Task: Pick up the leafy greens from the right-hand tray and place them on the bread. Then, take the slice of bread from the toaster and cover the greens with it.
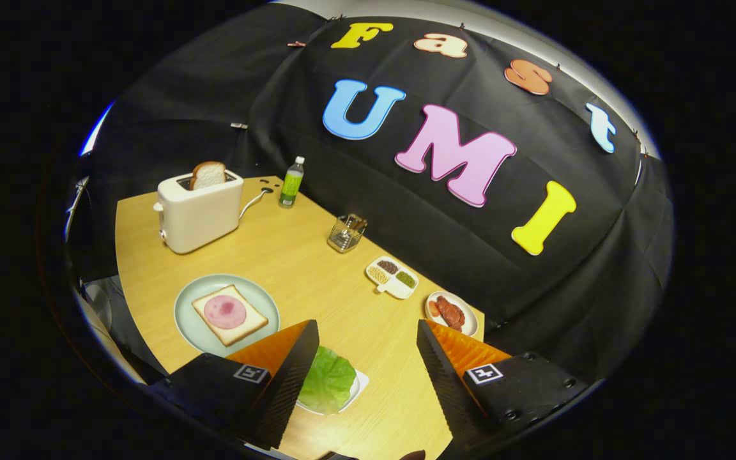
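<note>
— Which step are we on?

— The first, I'd say. The tool point(365, 354) is spread wide open and grips nothing. The leafy greens point(326, 380) lie on their white tray point(356, 386) on the worktop point(317, 268), between the fingers and close to the left one.

— And the bread?

— One slice topped with ham point(229, 314) sits on a pale plate point(189, 322) beyond the left finger. Another slice point(208, 174) stands in the toaster point(199, 214) further back.

— What does the next move call for?

— Probably lowering over the greens, centring them, then closing gently on the leaf.
</note>
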Motion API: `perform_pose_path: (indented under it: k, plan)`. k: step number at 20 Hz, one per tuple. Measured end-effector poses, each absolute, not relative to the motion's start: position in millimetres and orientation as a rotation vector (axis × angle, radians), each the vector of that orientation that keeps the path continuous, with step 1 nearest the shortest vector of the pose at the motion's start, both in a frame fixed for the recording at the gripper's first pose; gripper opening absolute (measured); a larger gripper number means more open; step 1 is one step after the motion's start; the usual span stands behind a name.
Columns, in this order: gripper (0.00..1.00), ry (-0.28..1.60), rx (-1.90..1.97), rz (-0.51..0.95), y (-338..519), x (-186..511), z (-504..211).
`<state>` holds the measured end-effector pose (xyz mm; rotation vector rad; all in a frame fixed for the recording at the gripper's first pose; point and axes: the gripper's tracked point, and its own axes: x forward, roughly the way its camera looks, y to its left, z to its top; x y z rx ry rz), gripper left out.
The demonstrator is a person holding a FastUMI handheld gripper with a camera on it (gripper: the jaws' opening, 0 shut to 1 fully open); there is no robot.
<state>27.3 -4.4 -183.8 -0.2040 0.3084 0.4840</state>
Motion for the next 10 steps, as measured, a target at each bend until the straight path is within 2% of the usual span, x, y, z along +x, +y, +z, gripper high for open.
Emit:
perform_pose_path:
  k: [8,10]
  plan:
    - [0.95,0.529,-0.205,0.66,24.4,42.5,-296.1]
    - [0.91,0.603,-0.2,0.707,32.0,39.8,-324.6]
